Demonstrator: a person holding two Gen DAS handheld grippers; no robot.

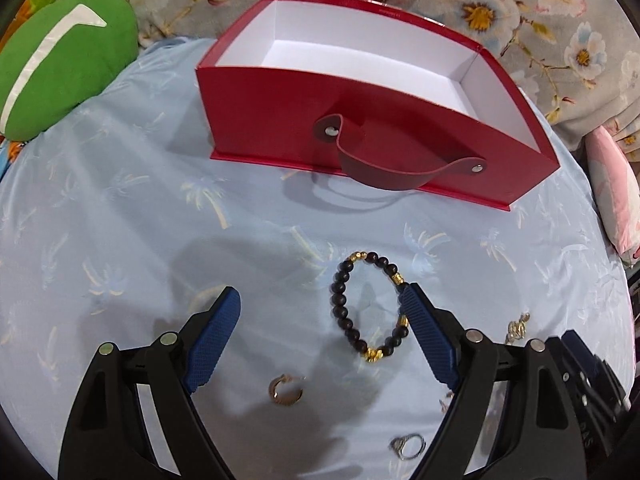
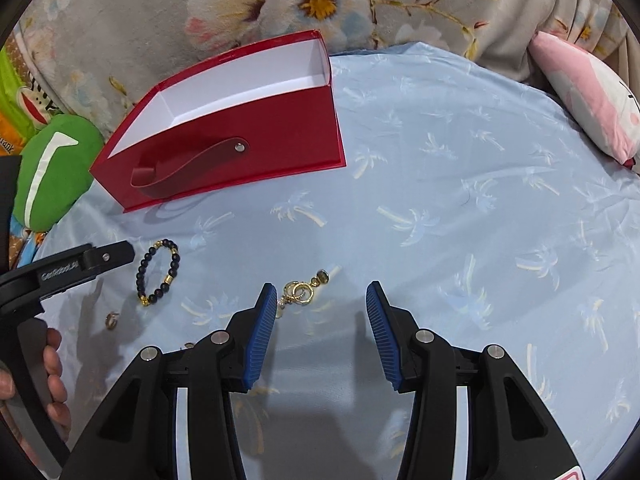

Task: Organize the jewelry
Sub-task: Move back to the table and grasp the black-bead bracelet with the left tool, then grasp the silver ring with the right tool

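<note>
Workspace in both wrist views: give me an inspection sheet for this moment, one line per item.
Surface: pale blue sheet with a palm print, lightly wrinkled.
Job's things: red box open, nothing seen inside; beaded bracelet, small gold hoop, silver ring and gold ring cluster all lie loose on the sheet in front of the box.
Clutter: green cushion, pink cushion.
Grippers: left gripper open, its right finger at the bracelet's edge, contact unclear; right gripper open, holding nothing, next to the ring cluster.
Cables: nothing seen.
Surroundings: floral blanket behind the box.
</note>
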